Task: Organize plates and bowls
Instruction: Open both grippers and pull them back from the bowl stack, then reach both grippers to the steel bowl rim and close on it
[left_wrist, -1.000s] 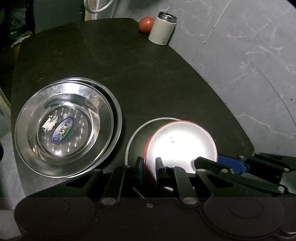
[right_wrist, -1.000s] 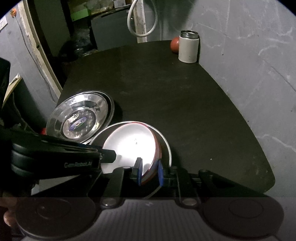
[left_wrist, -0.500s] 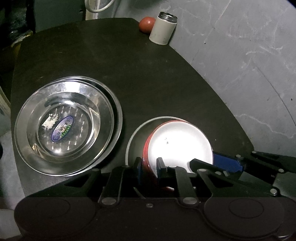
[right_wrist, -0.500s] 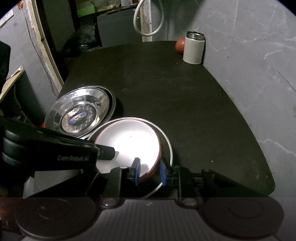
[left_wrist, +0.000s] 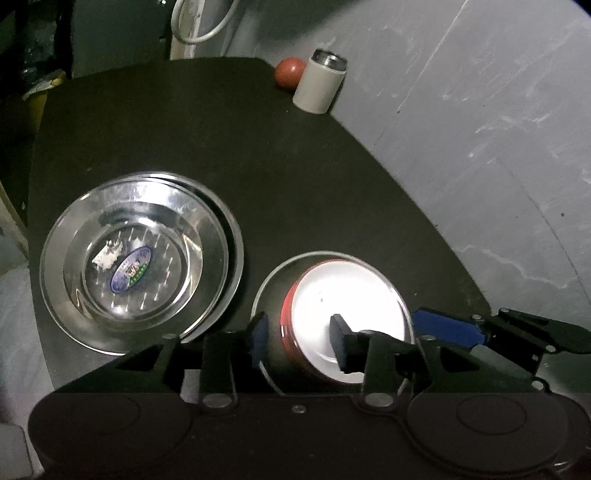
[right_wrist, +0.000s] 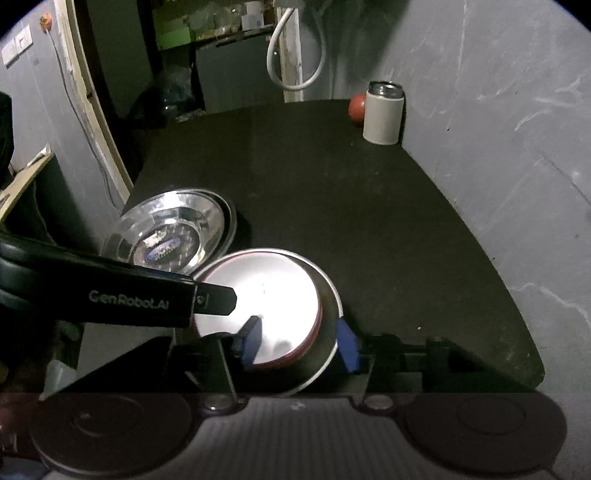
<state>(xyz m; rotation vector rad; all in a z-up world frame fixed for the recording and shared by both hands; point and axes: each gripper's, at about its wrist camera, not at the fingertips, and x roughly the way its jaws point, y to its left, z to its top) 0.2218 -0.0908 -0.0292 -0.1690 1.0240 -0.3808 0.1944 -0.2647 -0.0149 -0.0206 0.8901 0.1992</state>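
Both tools stand with their fingers apart around the red bowl (left_wrist: 347, 314): the left tool (left_wrist: 300, 341) straddles its near-left rim and the right tool (right_wrist: 298, 343) its near-right rim, gripping nothing. The bowl sits inside a steel bowl (right_wrist: 325, 354) on the dark tabletop (left_wrist: 295, 184). Stacked steel plates (left_wrist: 140, 258) lie just to its left, and a white canister (right_wrist: 382, 114) and a red ball (right_wrist: 357, 105) stand at the far edge.

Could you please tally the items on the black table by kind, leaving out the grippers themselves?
Steel dishes: 3, two stacked and one under the bowl
Red bowl: 1
White flask: 1
Red ball: 1
Total: 6
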